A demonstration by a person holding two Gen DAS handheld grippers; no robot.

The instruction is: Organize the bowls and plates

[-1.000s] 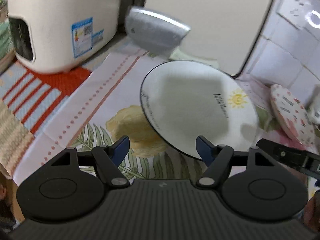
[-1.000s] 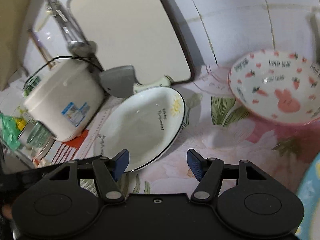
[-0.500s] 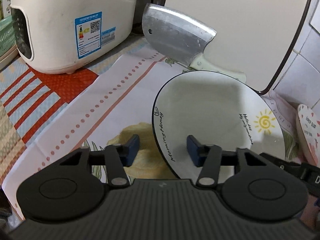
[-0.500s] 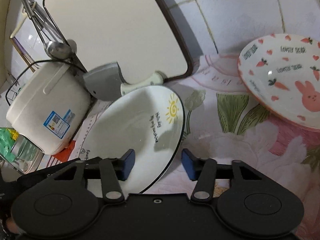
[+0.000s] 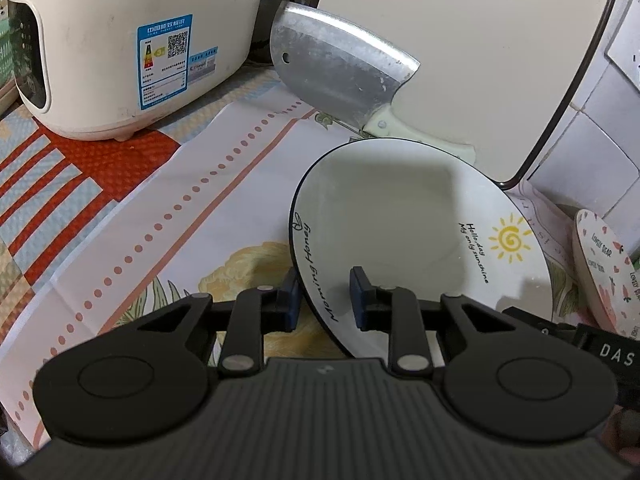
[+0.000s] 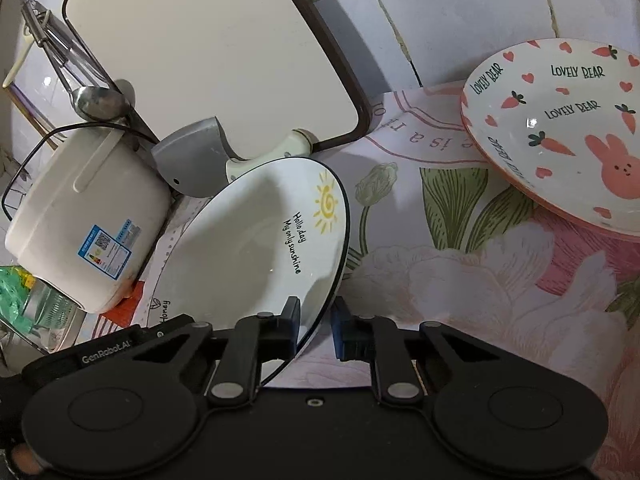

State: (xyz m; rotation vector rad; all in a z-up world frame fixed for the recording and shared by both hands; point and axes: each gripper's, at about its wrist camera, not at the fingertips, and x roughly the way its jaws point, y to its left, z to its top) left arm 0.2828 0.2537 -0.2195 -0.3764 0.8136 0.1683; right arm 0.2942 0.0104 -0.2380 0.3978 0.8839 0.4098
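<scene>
A white plate [image 5: 400, 232] with a black rim, a yellow sun and "Morning Honey" lettering lies on the floral cloth. My left gripper [image 5: 324, 300] straddles its near-left rim. Its jaws are closing, one pad under the outside and one over the inside, with a thin gap still showing. In the right wrist view, my right gripper [image 6: 316, 326] is shut on the near-right rim of the same plate [image 6: 248, 248], a pad on each side. A pink bowl [image 6: 560, 136] with a bunny and carrots sits to the right, apart from both grippers.
A cleaver [image 5: 340, 68] leans behind the plate against a cream cutting board [image 5: 460, 40] propped on the tiled wall. A cream rice cooker [image 5: 120, 40] stands at the back left. Metal utensils [image 6: 96, 100] hang above the cooker. The bowl's edge [image 5: 600, 272] shows at far right.
Both grippers have moved in onto the plate's near rim, and their jaws have narrowed from wide open. The right pads now pinch the rim. The plate has stayed in place.
</scene>
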